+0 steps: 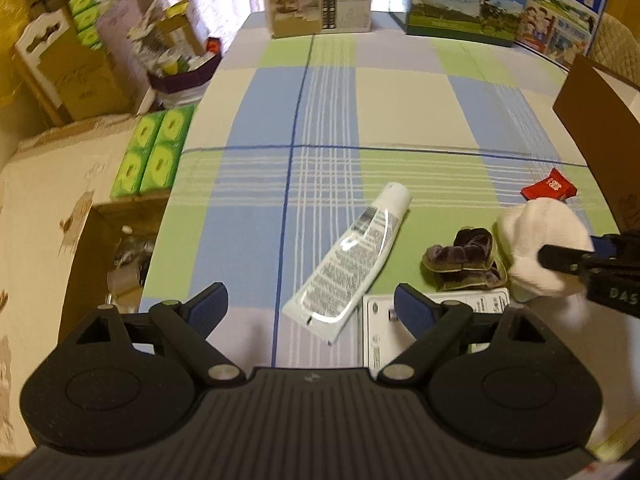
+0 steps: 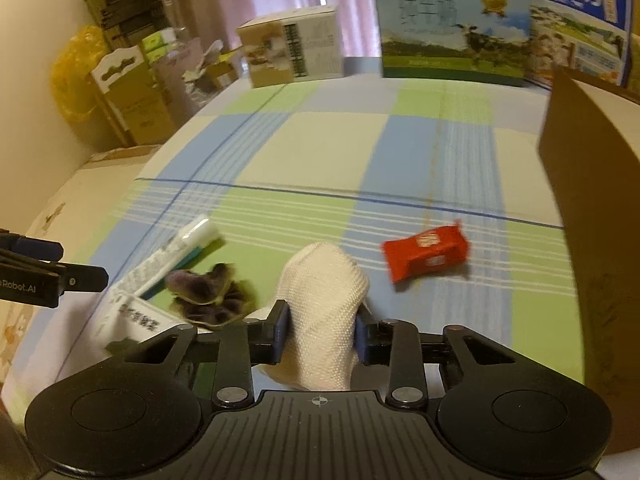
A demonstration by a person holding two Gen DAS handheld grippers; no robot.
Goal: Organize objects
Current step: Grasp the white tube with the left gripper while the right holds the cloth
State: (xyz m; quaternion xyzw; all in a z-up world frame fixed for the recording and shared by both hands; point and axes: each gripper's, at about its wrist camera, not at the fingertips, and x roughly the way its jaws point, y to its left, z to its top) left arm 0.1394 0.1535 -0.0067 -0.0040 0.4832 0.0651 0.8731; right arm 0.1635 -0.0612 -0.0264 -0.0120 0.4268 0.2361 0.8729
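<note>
Two grippers over a checked-cloth desk (image 1: pixel 320 112). Left gripper (image 1: pixel 310 300) hovering above the near edge, jaws released and spread wide, nothing between them. White tube (image 1: pixel 352 256) lying flat and slanted just beyond, cap end pointing away toward the far right. White flat box (image 1: pixel 400 328) partly under the left gripper's right finger, at the near edge. Dark purple scrunchie (image 1: pixel 464 260) touching that box, just right of the tube. White sock (image 2: pixel 320 312) next, lifted off the cloth, grasped in the clenched jaws of the right gripper (image 2: pixel 320 332), toe end bulging forward past the pads. Red snack packet (image 2: pixel 426 250) on the cloth farther right, apart from the sock. Brown cardboard box (image 2: pixel 592 208) standing at the right edge. Cartons along the far edge: beige box (image 1: pixel 320 0), then milk cartons (image 1: pixel 468 4).
</note>
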